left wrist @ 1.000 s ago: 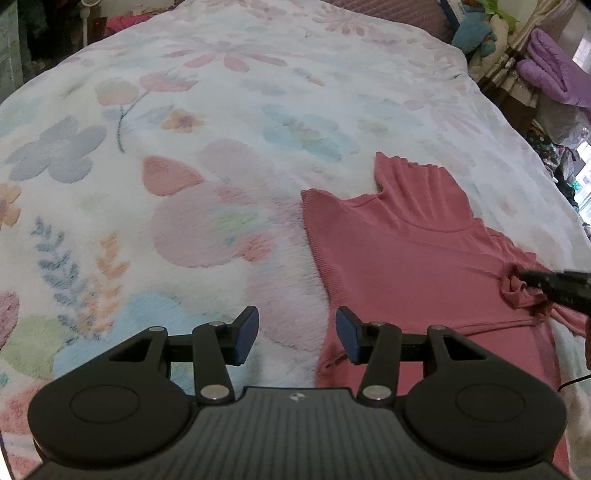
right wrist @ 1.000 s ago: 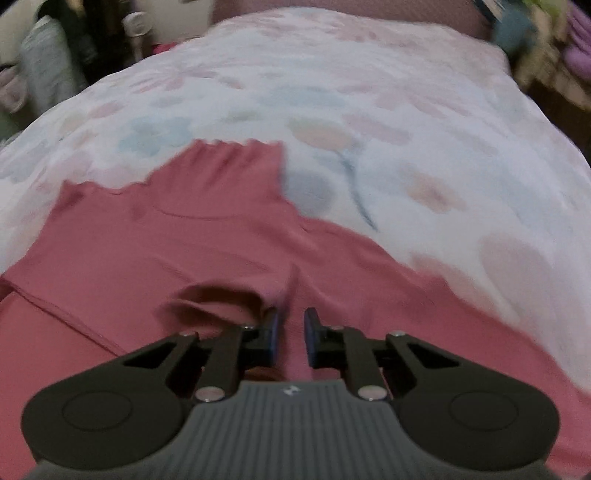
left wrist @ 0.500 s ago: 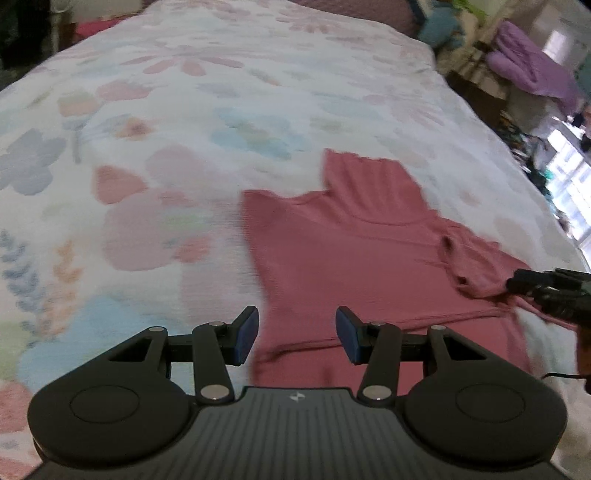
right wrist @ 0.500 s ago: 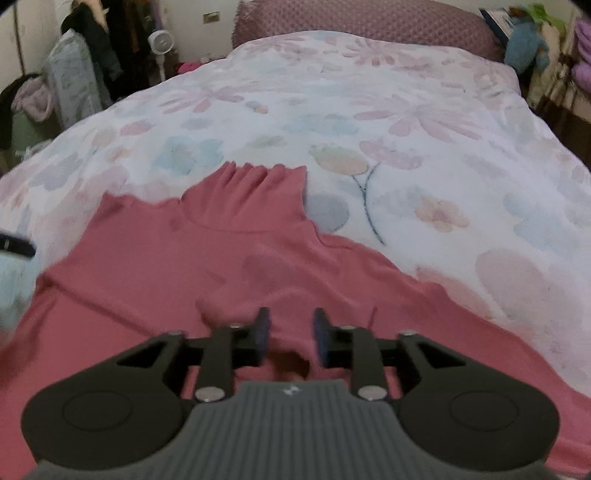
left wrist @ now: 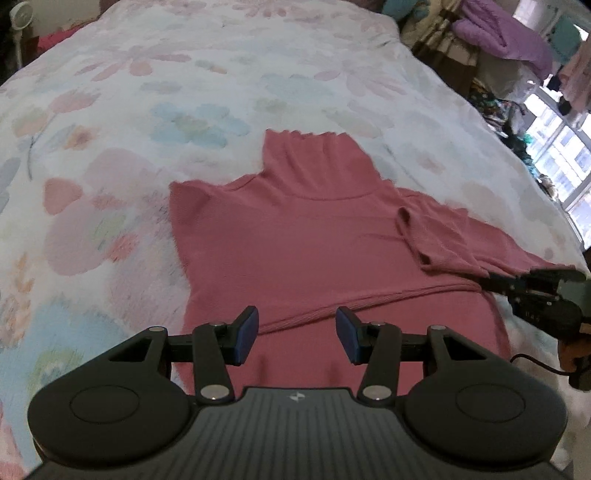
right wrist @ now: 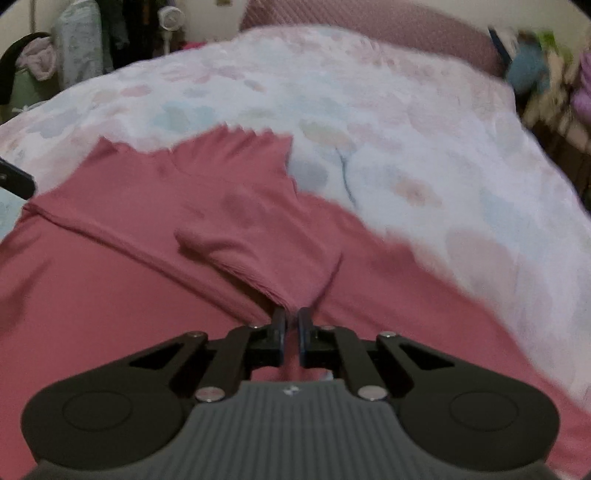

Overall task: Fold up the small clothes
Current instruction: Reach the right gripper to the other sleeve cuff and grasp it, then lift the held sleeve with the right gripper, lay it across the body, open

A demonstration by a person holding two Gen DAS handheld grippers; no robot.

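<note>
A pink turtleneck top (left wrist: 295, 236) lies flat on the floral bedspread (left wrist: 147, 92), collar away from me, lower part folded up with its hem running across the chest. My left gripper (left wrist: 295, 334) is open and empty, hovering over the folded hem. My right gripper (right wrist: 290, 328) is shut on the pink top's right sleeve (right wrist: 266, 254), which lies folded over the body. The right gripper also shows in the left wrist view (left wrist: 491, 282), at the right edge of the top.
The bedspread (right wrist: 406, 129) stretches away on all sides of the top. A pink headboard (right wrist: 369, 26) is at the far end. Purple clothes (left wrist: 506, 37) and clutter sit beside the bed on the right; hanging clothes (right wrist: 74, 55) stand at the left.
My right gripper opened briefly, then shut on the sleeve nearer its side edge. My left gripper moved right, over the top's folded hem, and stayed open.
</note>
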